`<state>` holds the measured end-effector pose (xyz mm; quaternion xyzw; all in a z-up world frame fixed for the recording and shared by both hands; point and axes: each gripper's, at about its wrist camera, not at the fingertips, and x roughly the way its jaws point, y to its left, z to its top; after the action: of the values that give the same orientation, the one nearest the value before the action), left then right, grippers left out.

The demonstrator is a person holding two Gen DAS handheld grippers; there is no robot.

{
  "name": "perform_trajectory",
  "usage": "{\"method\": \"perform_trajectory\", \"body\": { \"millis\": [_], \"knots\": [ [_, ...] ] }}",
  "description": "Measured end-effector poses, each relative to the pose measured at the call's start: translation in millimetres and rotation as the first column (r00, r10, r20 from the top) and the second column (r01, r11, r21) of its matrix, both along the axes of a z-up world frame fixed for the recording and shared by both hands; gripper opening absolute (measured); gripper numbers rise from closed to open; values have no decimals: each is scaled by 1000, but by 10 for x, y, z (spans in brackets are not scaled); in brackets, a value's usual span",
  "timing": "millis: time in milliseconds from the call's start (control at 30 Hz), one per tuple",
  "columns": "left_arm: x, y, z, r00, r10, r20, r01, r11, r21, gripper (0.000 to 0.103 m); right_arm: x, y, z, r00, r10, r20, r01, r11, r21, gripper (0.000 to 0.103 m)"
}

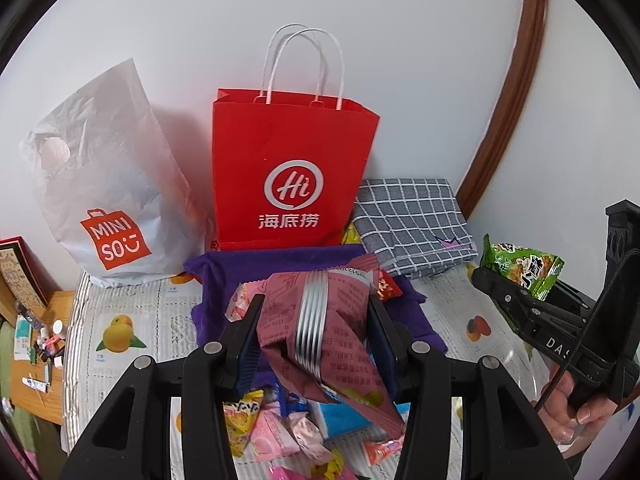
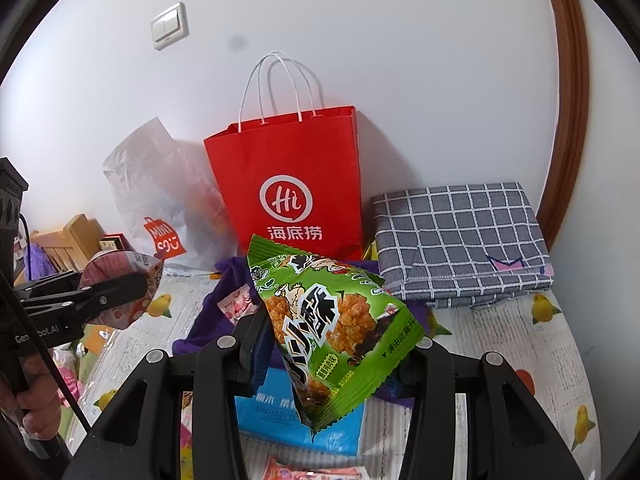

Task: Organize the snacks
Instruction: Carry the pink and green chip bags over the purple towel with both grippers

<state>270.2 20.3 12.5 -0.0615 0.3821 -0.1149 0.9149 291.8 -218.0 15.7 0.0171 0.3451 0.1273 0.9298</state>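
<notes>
— Both grippers are loaded. The left gripper (image 1: 316, 328) is clamped on a maroon snack packet (image 1: 320, 320) with a silver seam down its back, held up above the table. The right gripper (image 2: 336, 340) is pinching a green snack packet (image 2: 332, 320), also lifted clear.

— What are they over?

— A table under a pale cloth printed with fruit (image 1: 128, 320). A purple cloth (image 1: 280, 264) lies in the middle of it, and loose sweets in pink and yellow wrappers (image 1: 264, 428) are scattered at the near edge, beside a blue pack (image 2: 280, 412).

— And the room?

— A white wall behind, with a light switch (image 2: 170, 26) and a brown wooden frame (image 2: 568, 120) curving down the right side. Off the table's left edge there is a wooden surface with small clutter (image 1: 36, 340).

— Containers?

— A red paper bag (image 1: 292, 168) with white twisted handles stands upright against the wall, mouth open; I cannot see inside. Touching its left side, a white plastic Miniso bag (image 1: 104, 184) bulges, its contents hidden. To the red bag's right sits a folded grey checked cloth (image 1: 412, 224).

— Who holds the grippers?

— A hand (image 1: 576, 404) grips the right tool's handle; another hand (image 2: 32, 400) grips the left.
</notes>
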Motion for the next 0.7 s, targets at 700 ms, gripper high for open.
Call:
{"method": "perform_trajectory", "body": {
  "millis": [700],
  "knots": [
    [651,327,-686,987,62,-149,-63,998,-6,46,663,-22,-900,996,-12,-92,15,999,28,44]
  ]
}}
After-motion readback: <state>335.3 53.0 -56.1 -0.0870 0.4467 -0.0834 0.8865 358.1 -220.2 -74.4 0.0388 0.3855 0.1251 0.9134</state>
